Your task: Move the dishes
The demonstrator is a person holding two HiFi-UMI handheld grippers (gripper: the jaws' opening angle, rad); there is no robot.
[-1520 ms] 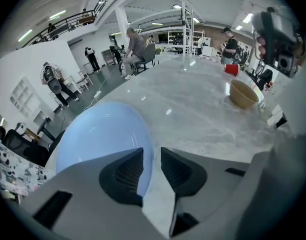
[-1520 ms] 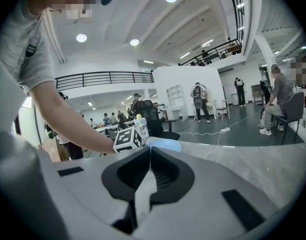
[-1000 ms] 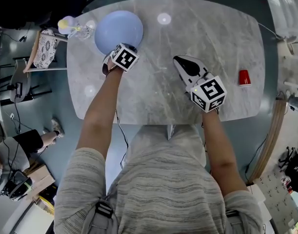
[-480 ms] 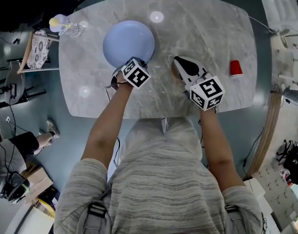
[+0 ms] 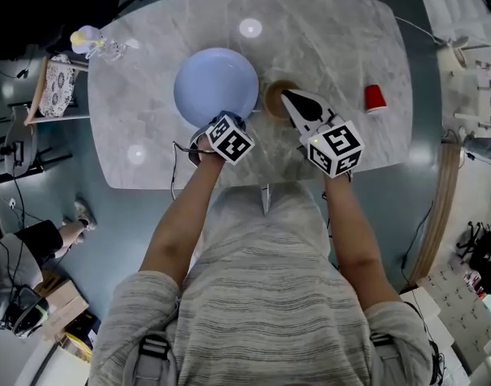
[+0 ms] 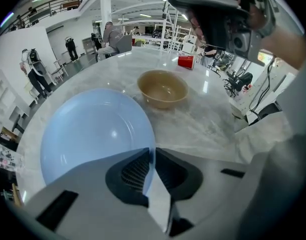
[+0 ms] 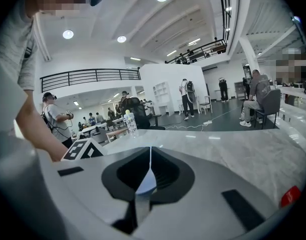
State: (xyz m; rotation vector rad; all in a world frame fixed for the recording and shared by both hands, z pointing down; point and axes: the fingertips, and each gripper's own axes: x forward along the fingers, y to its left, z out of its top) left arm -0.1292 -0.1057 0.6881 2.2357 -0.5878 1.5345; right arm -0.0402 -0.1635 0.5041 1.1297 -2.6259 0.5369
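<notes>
My left claw is clamped on the near rim of the blue plate, low at the marble table; lifted or resting, I cannot tell. Step, I judge: shifting the plate. Next: set it flat, then release. My right claw is closed and empty by the brown bowl. Count: one plate, one bowl, one red cup farthest.

**Gloss and matt**

The table looked like polished grey marble, mirroring lamps. The plate was smooth, glossy blue; the bowl tan, duller. The left gripper was matt grey plastic, its pads ribbed black.
</notes>
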